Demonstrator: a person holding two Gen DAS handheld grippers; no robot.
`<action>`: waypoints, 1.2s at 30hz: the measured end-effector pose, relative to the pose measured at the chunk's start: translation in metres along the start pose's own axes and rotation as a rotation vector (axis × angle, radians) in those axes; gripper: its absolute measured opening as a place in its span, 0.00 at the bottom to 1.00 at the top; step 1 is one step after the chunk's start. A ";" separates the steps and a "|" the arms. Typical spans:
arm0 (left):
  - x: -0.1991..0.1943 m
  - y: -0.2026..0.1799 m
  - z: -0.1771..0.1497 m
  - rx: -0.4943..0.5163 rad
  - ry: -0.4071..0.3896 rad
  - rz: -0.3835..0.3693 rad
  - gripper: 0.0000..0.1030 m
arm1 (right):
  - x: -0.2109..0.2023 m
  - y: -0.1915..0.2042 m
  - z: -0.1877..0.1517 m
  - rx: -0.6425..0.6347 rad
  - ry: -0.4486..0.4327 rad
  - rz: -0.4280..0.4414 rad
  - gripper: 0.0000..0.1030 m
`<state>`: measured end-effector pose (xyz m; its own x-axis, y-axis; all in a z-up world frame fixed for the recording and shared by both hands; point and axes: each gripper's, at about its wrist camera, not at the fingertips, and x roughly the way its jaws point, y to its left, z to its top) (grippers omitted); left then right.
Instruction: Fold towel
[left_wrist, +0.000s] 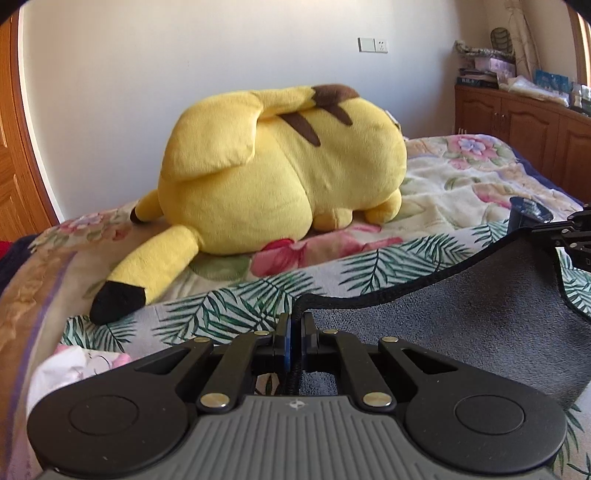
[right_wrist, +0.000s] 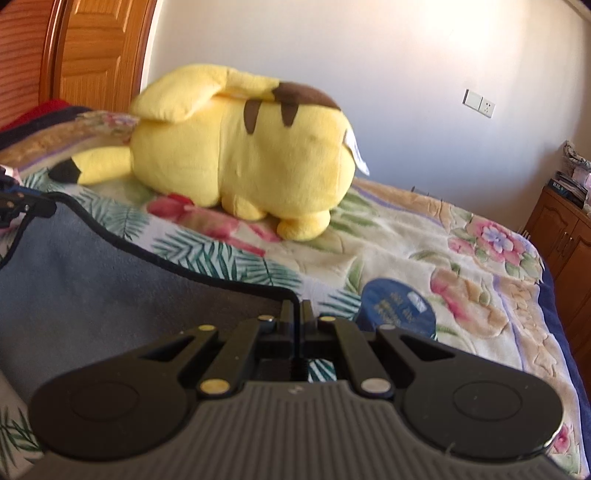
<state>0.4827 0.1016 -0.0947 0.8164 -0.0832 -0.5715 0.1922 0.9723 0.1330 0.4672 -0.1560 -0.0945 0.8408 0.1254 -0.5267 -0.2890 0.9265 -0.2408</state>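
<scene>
The towel (left_wrist: 461, 306) is grey with a black hem and hangs lifted between my two grippers above the bed. My left gripper (left_wrist: 294, 321) is shut on the towel's left corner. My right gripper (right_wrist: 295, 310) is shut on the towel's (right_wrist: 92, 280) right corner. The hem sags in a curve between the two corners. In the left wrist view the right gripper (left_wrist: 569, 229) shows at the far right edge; in the right wrist view the left gripper (right_wrist: 22, 203) shows at the far left edge.
A big yellow plush toy (left_wrist: 280, 166) lies on the bed behind the towel. The bed has a palm-leaf cloth (left_wrist: 229, 306) and a floral blanket (right_wrist: 461, 258). A round blue disc (right_wrist: 399, 306) lies on the bed by my right gripper. Wooden cabinets (left_wrist: 524, 129) stand at right.
</scene>
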 end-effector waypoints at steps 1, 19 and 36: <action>0.003 0.000 -0.001 -0.003 0.007 -0.001 0.00 | 0.002 0.000 -0.002 0.002 0.007 0.002 0.03; 0.015 -0.004 0.003 0.017 -0.006 0.019 0.00 | 0.017 0.010 -0.001 -0.023 0.024 -0.032 0.03; 0.041 -0.005 -0.006 0.020 0.045 0.062 0.00 | 0.037 0.006 -0.009 0.015 0.047 -0.079 0.04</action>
<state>0.5113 0.0944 -0.1238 0.8016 -0.0129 -0.5977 0.1537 0.9706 0.1852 0.4924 -0.1488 -0.1229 0.8383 0.0351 -0.5441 -0.2155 0.9380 -0.2715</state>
